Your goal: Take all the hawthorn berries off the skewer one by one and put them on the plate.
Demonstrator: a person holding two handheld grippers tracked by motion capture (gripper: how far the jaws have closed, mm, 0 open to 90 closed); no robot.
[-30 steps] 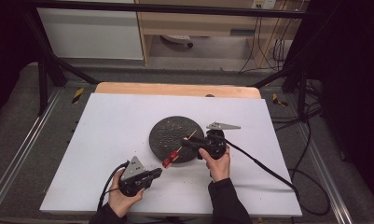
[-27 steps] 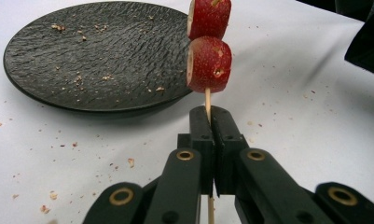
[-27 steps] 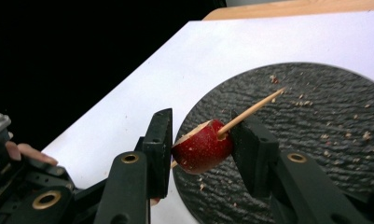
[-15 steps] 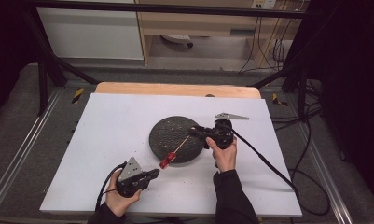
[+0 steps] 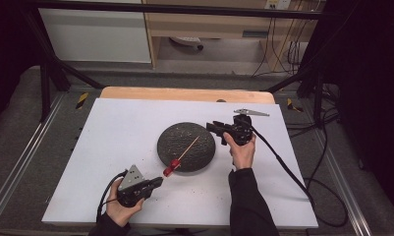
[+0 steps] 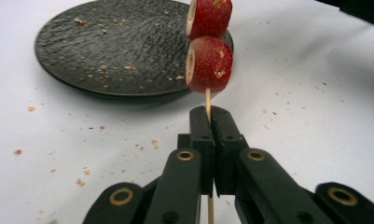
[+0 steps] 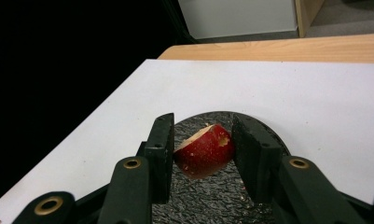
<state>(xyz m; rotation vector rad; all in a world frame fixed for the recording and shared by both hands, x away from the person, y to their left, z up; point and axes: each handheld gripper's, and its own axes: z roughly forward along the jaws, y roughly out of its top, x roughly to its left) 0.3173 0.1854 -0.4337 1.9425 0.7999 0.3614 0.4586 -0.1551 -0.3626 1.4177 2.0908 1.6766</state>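
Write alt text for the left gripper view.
The left gripper pinches a thin wooden skewer between its shut black jaws, with two red fruit pieces threaded on above them. Behind lies a dark textured plate on a white table speckled with crumbs.

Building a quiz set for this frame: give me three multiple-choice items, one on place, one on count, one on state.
1. Where does the black plate lie?
A. mid-table on the white table
B. on the floor
C. in the left gripper

2. How many red fruit pieces sit on the skewer?
A. none
B. two
C. five

3. What does the right gripper hold?
A. nothing
B. the skewer
C. a red fruit chunk

Answers: 1 A, the high view shows it mid-table. 2 B, the left gripper view shows two threaded above the left gripper. 3 C, its jaws press on the chunk.
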